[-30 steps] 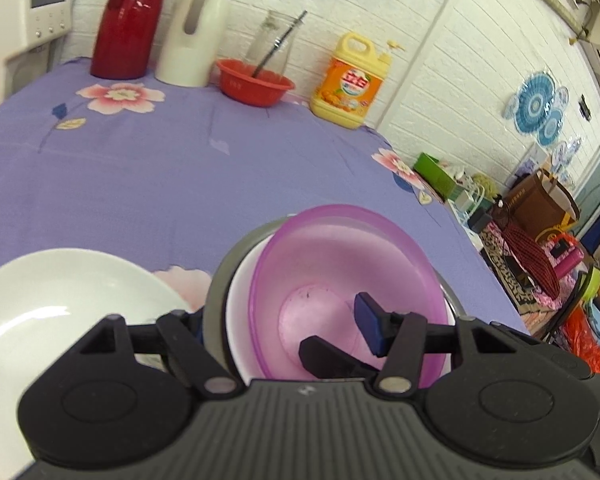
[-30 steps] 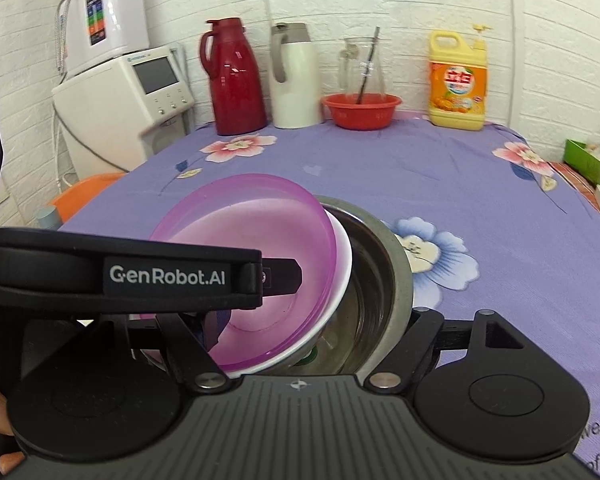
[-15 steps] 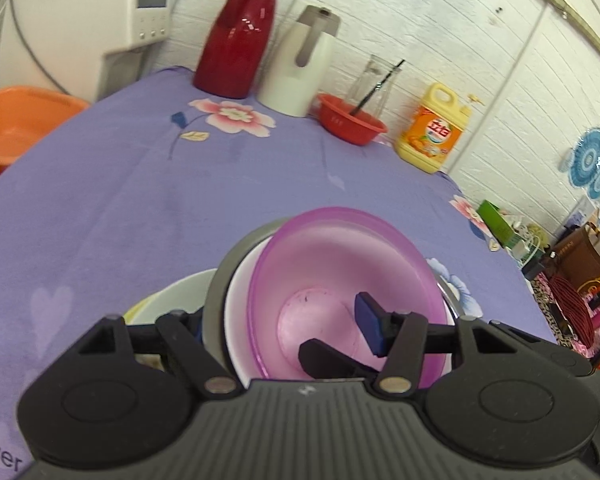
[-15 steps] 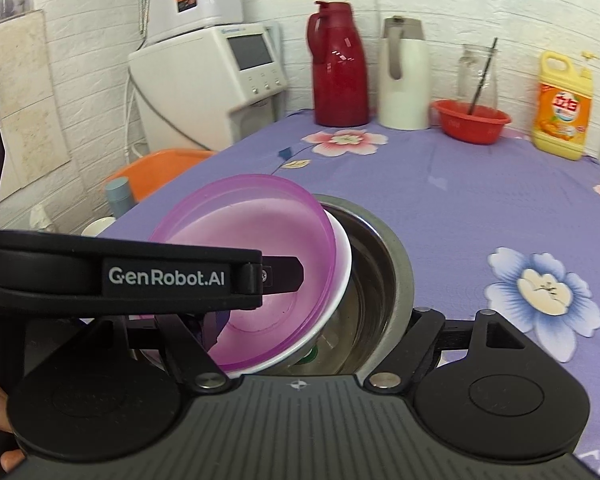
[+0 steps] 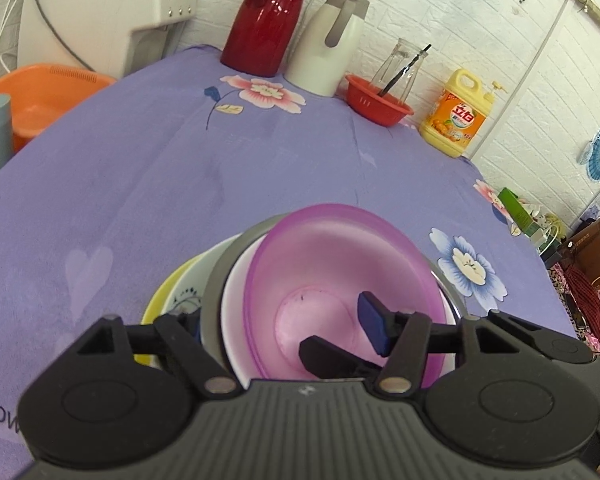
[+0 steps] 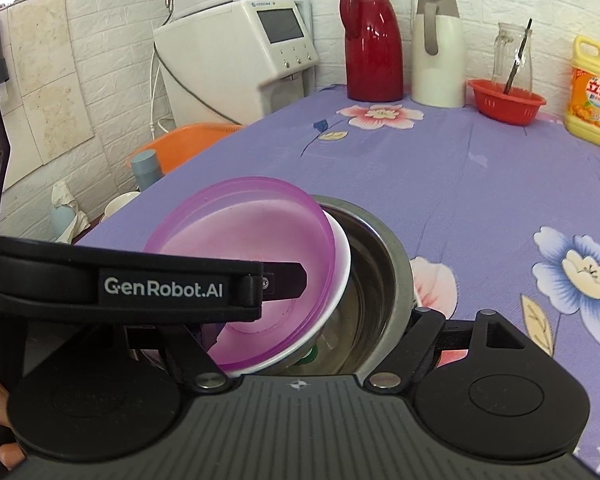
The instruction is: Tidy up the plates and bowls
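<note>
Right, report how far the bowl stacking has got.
Done: purple bowl and white bowl nest tilted inside the steel bowl. In hand: both grippers straddle that stack's rims, left jaws opening. Left: the yellow-rimmed dish beneath is not yet squared up with the stack.

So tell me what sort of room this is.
Likely a home kitchen or dining corner: red thermos jug, yellow dish-soap bottle and white countertop water dispenser by a floral-clothed table.
</note>
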